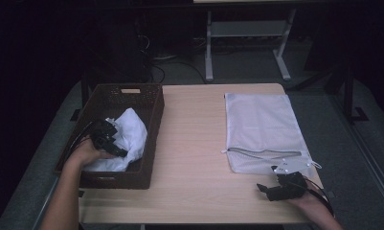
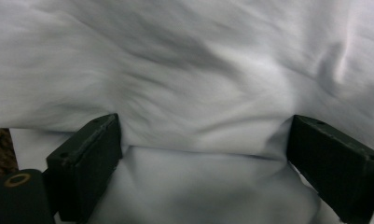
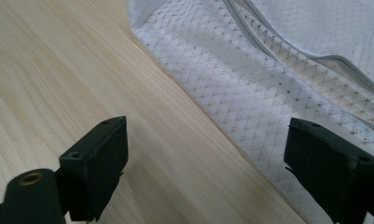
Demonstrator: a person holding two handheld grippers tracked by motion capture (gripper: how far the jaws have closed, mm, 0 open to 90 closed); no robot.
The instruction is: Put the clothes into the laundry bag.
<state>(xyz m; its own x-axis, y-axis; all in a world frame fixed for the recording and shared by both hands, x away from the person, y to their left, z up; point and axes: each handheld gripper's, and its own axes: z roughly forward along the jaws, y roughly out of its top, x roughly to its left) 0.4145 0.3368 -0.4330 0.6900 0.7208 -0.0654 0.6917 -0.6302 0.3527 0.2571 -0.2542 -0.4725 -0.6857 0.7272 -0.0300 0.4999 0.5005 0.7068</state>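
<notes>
A crumpled white cloth (image 1: 133,128) lies in a dark woven basket (image 1: 155,125) at the table's left. My left gripper (image 1: 118,148) is pushed down into the cloth (image 2: 198,70). Its jaws stand wide apart, and a soft fold of the fabric bulges between them. My right gripper (image 1: 262,188) rests low over the table's front right, open, with nothing between its jaws. In the right gripper view it (image 3: 205,128) looks across the wood at the near corner of a white mesh laundry bag (image 3: 278,79), whose zipper runs along the near end (image 1: 266,154).
The mesh bag (image 1: 261,120) lies flat on the right half of the light wooden table (image 1: 194,143). Bare wood separates basket and bag. Beyond the far edge are dark floor, cables and a white desk frame (image 1: 208,43).
</notes>
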